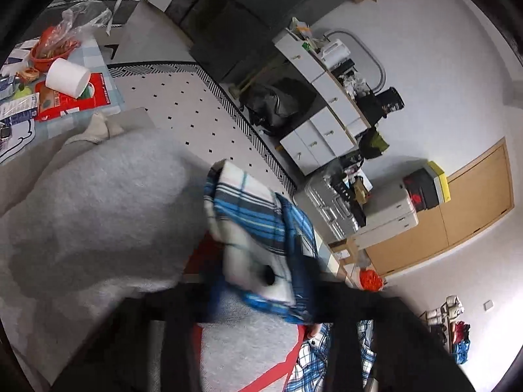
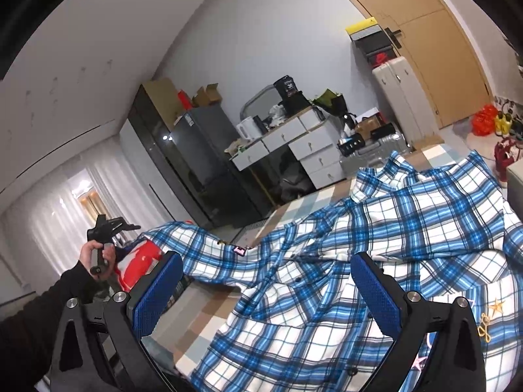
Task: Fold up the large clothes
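Observation:
A blue and white plaid shirt (image 2: 376, 228) lies spread on the table, collar toward the far side. One sleeve (image 2: 183, 238) stretches off to the left. My left gripper (image 1: 261, 300) is blurred in its own view, and the bunched plaid cuff (image 1: 248, 222) sticks out from between its fingers, so it is shut on the sleeve. In the right wrist view a hand (image 2: 98, 254) holds that left gripper (image 2: 132, 226) at the sleeve's end. My right gripper (image 2: 266, 290) is open above the shirt front, its blue pads (image 2: 157, 294) wide apart with nothing pinched.
A checked tablecloth (image 2: 209, 313) shows beside the shirt. Grey fleecy fabric (image 1: 98, 212) fills the left of the left wrist view. Beyond it lie a paper roll (image 1: 67, 76), red packets and a bagged bowl (image 1: 49, 49). White drawers (image 2: 310, 143), a fridge (image 2: 196, 150) and suitcases (image 2: 402, 98) line the wall.

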A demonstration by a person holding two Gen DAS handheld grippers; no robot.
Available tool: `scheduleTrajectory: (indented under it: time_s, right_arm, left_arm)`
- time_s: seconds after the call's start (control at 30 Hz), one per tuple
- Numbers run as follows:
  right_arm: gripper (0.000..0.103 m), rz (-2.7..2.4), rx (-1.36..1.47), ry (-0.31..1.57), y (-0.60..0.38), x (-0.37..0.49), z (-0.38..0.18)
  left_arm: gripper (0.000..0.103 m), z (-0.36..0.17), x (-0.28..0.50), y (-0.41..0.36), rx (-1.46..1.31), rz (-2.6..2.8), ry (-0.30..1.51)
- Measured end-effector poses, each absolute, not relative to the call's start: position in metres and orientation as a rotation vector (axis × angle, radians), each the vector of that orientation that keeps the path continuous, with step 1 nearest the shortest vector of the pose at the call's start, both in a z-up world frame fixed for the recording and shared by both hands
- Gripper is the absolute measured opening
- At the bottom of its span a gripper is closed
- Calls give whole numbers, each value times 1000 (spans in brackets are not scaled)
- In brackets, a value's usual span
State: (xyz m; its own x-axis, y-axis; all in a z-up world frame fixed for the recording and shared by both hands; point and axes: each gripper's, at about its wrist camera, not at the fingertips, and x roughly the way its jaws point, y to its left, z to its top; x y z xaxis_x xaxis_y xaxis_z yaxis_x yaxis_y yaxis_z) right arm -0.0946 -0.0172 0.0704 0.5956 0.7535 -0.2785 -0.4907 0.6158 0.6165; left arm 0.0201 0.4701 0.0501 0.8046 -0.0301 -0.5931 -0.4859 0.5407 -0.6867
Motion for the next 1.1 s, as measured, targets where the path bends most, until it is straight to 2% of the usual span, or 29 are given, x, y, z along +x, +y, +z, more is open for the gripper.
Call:
scheduleTrajectory:
  time_s: [0.2, 0.6, 1.1]
  right_arm:
    - [103, 760, 511, 562, -17, -95, 71]
    - [103, 762, 513, 561, -18, -95, 72]
    - [103, 685, 543, 515, -44, -94, 76]
  left_arm:
    - [4, 55, 19, 465, -909, 293, 577]
    - [3, 116, 46, 409, -751, 183, 494]
    - [2, 176, 118, 232, -543, -115, 541]
